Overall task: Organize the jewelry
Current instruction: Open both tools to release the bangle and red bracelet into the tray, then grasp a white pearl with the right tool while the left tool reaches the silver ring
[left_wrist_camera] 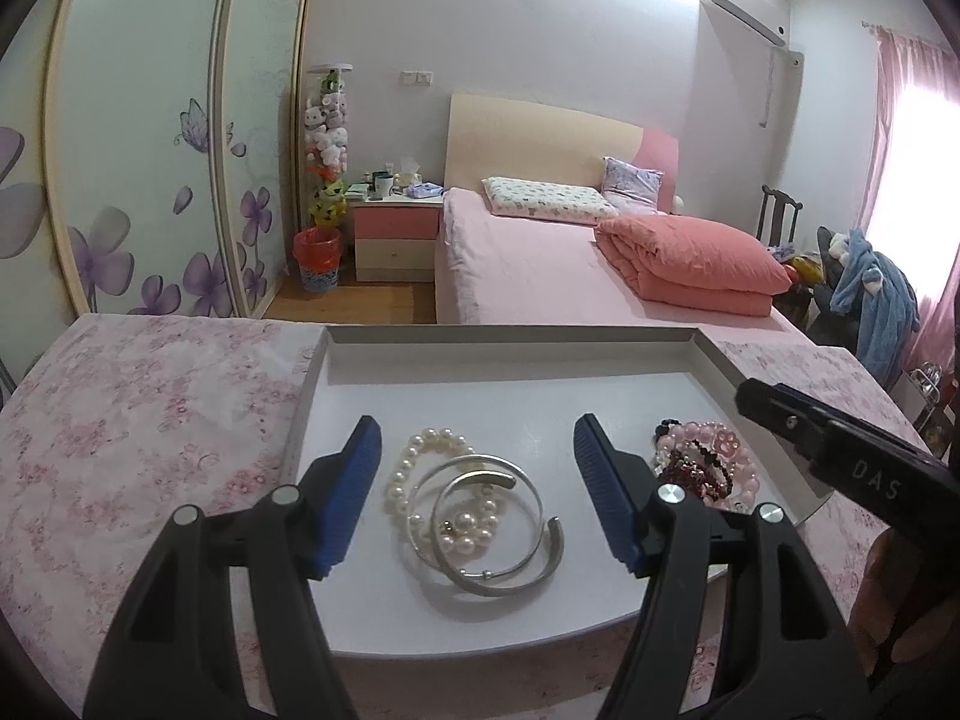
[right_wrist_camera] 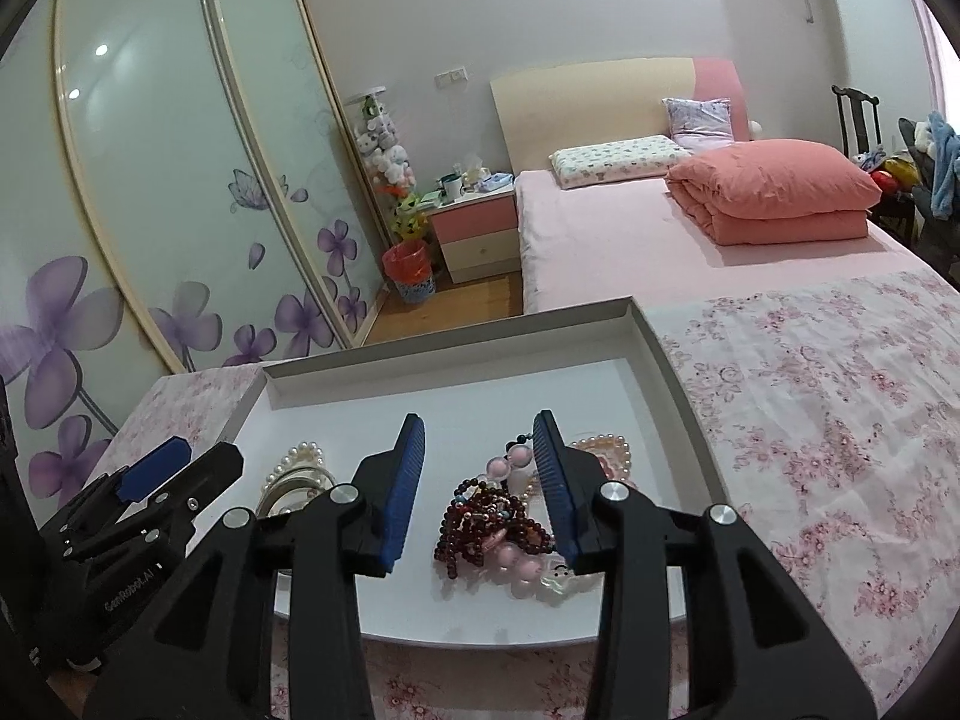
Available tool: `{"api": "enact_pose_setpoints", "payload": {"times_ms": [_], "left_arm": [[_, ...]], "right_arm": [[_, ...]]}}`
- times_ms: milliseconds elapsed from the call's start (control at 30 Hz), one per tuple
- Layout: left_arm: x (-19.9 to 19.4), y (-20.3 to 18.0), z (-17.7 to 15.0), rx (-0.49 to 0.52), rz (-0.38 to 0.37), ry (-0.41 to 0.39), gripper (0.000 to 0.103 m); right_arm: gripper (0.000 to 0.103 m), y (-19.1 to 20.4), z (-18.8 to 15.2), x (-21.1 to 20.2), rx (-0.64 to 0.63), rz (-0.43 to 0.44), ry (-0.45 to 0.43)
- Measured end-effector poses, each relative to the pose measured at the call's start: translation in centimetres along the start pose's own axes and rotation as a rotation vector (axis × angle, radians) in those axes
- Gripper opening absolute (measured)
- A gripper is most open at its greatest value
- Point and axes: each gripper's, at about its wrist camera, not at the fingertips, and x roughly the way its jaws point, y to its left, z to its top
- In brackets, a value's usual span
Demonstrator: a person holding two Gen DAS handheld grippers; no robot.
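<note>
A shallow white tray point(left_wrist_camera: 510, 360) lies on a pink floral cloth. In it, on the left, silver bangles point(left_wrist_camera: 543, 567) lie over a white pearl bracelet point(left_wrist_camera: 414, 450). My left gripper point(left_wrist_camera: 477, 450) is open, its blue pads either side of this pile, just above it. On the right lies a tangle of dark red beads point(right_wrist_camera: 480, 519) and pink beads point(right_wrist_camera: 519, 564); it also shows in the left wrist view point(left_wrist_camera: 702, 462). My right gripper point(right_wrist_camera: 480, 444) is open around that tangle, empty. The tray shows in the right wrist view too point(right_wrist_camera: 660, 384).
The floral cloth point(right_wrist_camera: 840, 420) covers the surface around the tray. Behind are a bed point(left_wrist_camera: 540, 264) with a folded pink quilt point(left_wrist_camera: 690, 264), a nightstand point(left_wrist_camera: 396, 228), a red bin point(left_wrist_camera: 318, 258) and wardrobe doors point(right_wrist_camera: 150, 180).
</note>
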Motion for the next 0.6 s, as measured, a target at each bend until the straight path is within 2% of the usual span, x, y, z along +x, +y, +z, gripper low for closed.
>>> {"api": "enact_pose_setpoints", "payload": {"times_ms": [300, 600], "left_arm": [[-1.1, 0.7, 0.0, -0.013, 0.016, 0.004, 0.065], [-6.1, 3.2, -3.0, -0.015, 0.014, 0.027, 0.071]], "right_arm": [[0.039, 0.3, -0.3, -0.7, -0.015, 0.000, 0.008], [0.039, 1.4, -3.9, -3.8, -0.092, 0.024, 0.099]]}}
